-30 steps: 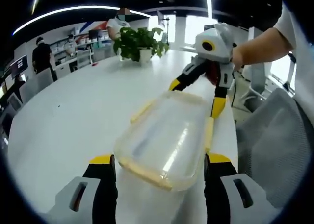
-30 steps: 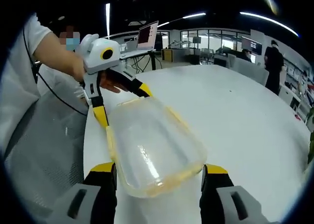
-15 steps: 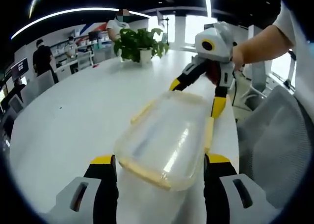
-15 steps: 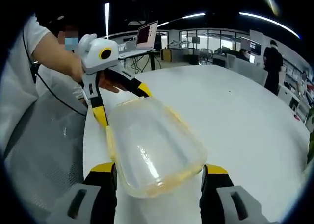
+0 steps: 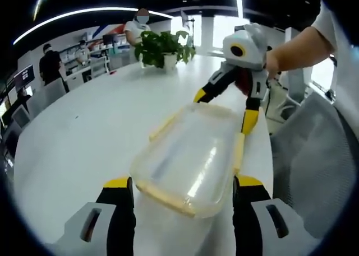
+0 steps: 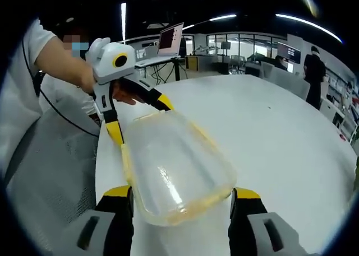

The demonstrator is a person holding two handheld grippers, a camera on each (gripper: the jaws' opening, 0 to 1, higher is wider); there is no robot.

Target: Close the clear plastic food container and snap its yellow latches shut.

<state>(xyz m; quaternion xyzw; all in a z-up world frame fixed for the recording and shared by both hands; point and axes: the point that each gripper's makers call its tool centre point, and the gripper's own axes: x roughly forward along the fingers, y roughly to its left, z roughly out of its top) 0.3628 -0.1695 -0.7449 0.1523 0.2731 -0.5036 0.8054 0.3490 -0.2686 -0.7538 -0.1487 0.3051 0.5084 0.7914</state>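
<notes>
I work at a broad white counter (image 5: 84, 133). A potted plant (image 5: 162, 47) stands at its far end, with desks behind and bright windows (image 5: 224, 32) beside it. Grey mesh chair (image 5: 314, 155) just beside the counter; ceiling strip lights (image 6: 307, 19) overhead.

My left gripper (image 5: 182, 184) and right gripper (image 6: 182, 191) have black jaws with yellow tips and grey housings; my sleeve (image 6: 17, 99) is white.
</notes>
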